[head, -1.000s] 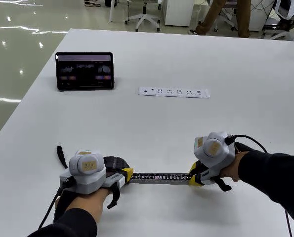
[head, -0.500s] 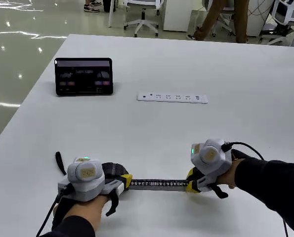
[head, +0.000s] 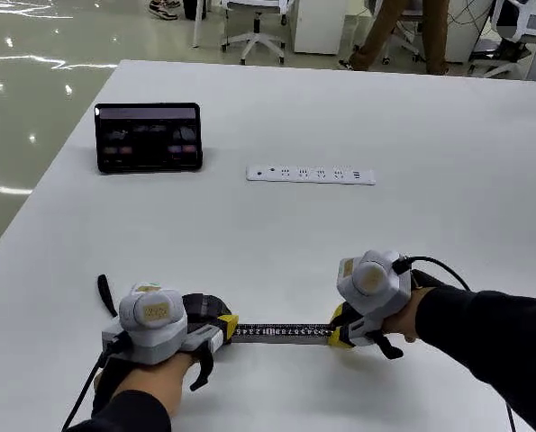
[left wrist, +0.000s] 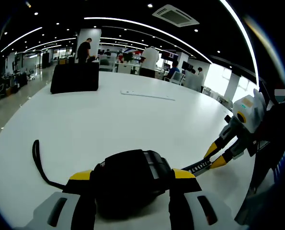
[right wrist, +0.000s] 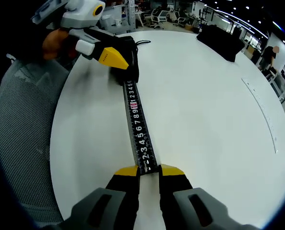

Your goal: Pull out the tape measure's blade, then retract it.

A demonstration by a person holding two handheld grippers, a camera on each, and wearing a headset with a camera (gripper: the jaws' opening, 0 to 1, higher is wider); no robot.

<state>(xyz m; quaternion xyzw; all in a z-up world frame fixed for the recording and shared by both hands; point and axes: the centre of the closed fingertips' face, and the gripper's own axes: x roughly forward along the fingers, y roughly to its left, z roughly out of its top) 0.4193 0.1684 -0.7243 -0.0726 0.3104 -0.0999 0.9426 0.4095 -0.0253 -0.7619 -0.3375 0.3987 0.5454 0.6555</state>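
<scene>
Left gripper, at about 7 o'clock on the white table in the head view, is clamped on the black tape measure case. In the left gripper view its yellow-tipped jaws press the case from both flanks. The case rests on the table top, and its wrist strap trails off toward 9 o'clock. The left hand holds this gripper low and level, pointing toward 3 o'clock along the table edge nearest the person.

Between the two grippers runs the blade, lying flat on the table with its printed scale facing up. A short run is out, numbered from the tip back to the mouth of the case.

At about 5 o'clock the right gripper faces back toward 9 o'clock. Its jaws are nearly closed and pinch the blade's free end between the yellow tips. The right hand holds it tilted slightly down, with the sleeve reaching in from 4 o'clock.

Judged from this layout, the pull-out is partly done. The blade is drawn a modest way, with more travel available. The whole retraction is left, and the frames do not settle which stroke is in hand.

A tablet at 10 o'clock and a power strip at 12 o'clock lie well apart from the work
</scene>
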